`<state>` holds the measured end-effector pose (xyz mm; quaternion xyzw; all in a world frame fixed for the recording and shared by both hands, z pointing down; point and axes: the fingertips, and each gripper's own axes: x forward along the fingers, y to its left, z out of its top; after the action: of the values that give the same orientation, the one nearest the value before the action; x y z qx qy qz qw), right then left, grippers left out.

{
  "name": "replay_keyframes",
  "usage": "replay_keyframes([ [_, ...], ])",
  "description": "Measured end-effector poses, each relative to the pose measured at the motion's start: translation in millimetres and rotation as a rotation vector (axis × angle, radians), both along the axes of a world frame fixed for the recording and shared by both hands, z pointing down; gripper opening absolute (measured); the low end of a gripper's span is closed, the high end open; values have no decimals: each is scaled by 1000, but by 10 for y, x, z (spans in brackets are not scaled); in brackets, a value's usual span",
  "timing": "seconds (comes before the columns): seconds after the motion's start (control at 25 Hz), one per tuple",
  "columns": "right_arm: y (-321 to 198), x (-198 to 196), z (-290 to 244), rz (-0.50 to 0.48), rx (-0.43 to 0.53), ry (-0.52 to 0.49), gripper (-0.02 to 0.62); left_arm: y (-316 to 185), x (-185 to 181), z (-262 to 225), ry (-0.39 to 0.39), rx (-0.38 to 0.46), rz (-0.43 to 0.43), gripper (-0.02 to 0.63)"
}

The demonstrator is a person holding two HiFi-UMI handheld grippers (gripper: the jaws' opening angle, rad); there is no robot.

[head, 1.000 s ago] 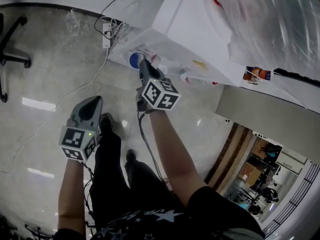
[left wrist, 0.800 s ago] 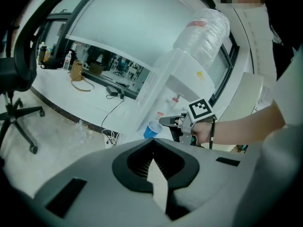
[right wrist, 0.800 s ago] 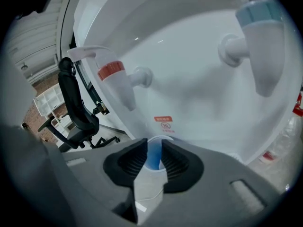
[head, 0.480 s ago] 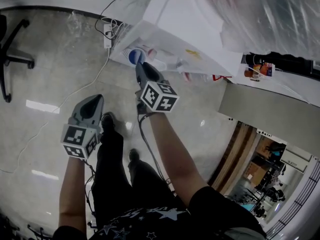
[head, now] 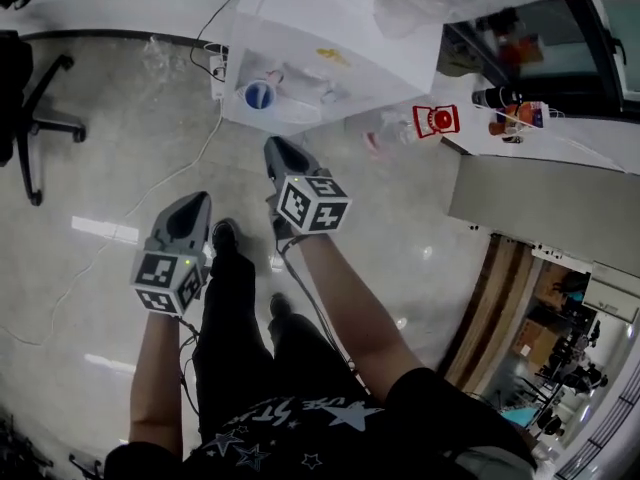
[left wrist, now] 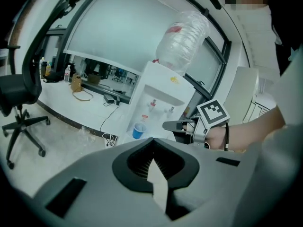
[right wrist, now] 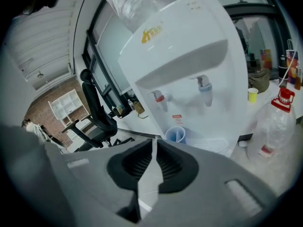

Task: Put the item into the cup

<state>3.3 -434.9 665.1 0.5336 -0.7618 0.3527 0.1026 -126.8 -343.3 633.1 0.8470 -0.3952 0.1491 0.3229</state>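
Office floor, white water dispenser (head: 330,28) ahead, blue cup (head: 259,95) at the left end of its drip tray. Left hand-held gripper (head: 190,203) and right hand-held gripper (head: 277,150) are both pinched together on nothing, and I can't spot the item. Cup looks thin and light, probably tips or crushes easily, so drop in from above, no squeezing.
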Motion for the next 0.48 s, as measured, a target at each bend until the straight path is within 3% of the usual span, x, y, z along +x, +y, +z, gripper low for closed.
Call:
replay_keyframes([
  [0.48,1252,532,-1198,-61,118,-61,3,1155,443,-863,-18,91,-15,6],
])
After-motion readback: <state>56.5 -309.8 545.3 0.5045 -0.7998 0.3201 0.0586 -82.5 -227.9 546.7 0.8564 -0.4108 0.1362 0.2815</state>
